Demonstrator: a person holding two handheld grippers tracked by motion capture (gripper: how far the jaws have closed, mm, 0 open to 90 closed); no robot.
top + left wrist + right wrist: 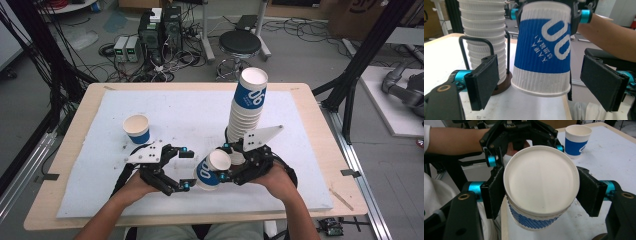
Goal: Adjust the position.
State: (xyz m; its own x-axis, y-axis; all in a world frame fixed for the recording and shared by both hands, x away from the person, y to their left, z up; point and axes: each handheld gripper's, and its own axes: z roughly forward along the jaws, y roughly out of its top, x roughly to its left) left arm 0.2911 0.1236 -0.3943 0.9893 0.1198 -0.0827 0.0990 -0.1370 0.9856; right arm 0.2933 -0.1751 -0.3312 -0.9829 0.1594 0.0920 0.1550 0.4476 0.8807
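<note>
Cup [211, 170] clamped sideways in right gripper [226, 161] jaws; left gripper [185, 168] jaws wide, flanking it, untouched.

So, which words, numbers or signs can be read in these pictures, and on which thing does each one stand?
"00": large white digits on the blue band of the held cup, seen in the left gripper view.
"06" or "00", unclear: white digits on the top cup of the stack, high view.
Small white characters beside the digits on the held cup: too small to read.
Mark on the lone cup: blurred, unreadable.
</note>
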